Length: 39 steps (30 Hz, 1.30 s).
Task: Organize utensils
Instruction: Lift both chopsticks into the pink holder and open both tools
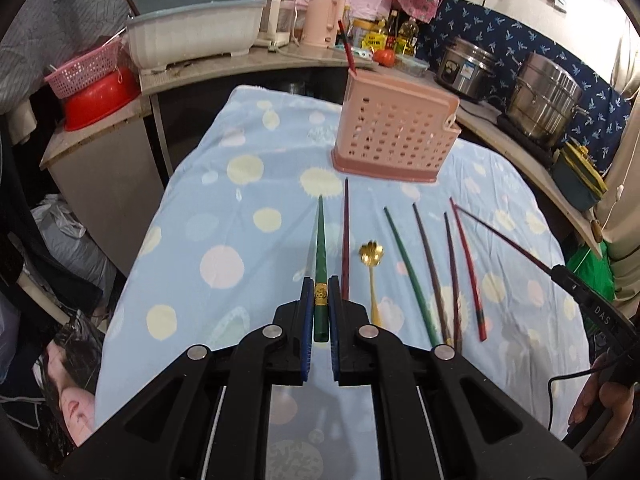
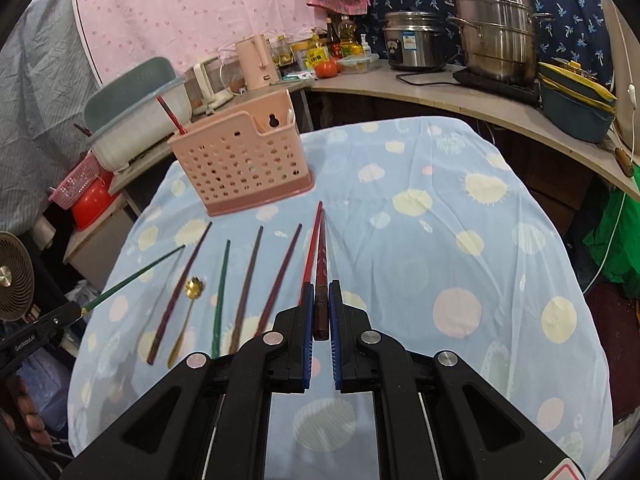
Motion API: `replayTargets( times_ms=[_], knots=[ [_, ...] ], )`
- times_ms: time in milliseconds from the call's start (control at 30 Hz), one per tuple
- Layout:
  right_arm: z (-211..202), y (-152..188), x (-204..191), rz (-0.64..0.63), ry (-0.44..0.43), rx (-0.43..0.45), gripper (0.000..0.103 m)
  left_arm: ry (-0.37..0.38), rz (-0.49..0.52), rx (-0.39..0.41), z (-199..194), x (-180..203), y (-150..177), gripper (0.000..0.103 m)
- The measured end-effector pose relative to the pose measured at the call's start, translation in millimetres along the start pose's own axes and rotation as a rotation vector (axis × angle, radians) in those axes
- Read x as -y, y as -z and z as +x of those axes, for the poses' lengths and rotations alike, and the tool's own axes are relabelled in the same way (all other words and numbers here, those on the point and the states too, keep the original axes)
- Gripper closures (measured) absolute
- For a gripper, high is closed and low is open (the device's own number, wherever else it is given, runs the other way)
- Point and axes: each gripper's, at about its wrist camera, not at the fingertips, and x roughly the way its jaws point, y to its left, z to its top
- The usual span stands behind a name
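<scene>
My left gripper [image 1: 320,280] is shut on the thick end of a green chopstick [image 1: 320,236], which is lifted off the spotted blue cloth [image 1: 224,264]. My right gripper [image 2: 320,284] is shut on a dark red patterned chopstick [image 2: 321,256], also raised. Each gripper shows in the other's view: the right gripper [image 1: 576,286] at the right edge, the left gripper [image 2: 60,316] at the left edge. On the cloth lie several chopsticks [image 1: 430,272] and a gold spoon [image 1: 372,268]. Behind them stands a pink perforated holder [image 1: 394,132] with one red chopstick [image 1: 347,50] upright in it.
A curved counter [image 2: 420,88] wraps the table's far side with steel pots [image 2: 494,28], a rice cooker [image 2: 414,40], bottles and a pink kettle [image 2: 256,60]. A white dish tub [image 1: 192,36] and red basin [image 1: 100,96] sit at left. A fan [image 2: 14,276] stands low left.
</scene>
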Motion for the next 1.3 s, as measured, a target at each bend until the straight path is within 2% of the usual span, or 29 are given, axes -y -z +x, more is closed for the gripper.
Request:
replayTargets(
  times_ms=[433,800,1300],
  knots=[
    [-24,-40,-1,0.019,-0.017,0.080,0.095,0.010,0.027,0.108,-24,19,-57,0.096],
    [-33,-76,-4,0.011,-0.024,0.134,0.095,0.013,0.071,0.165,-30,40,-103,0.096],
    [-44,-163,-30,-0.036,-0.090,0.260,0.096,0.046,0.135,0.303,-53,78,-189,0.096]
  ],
)
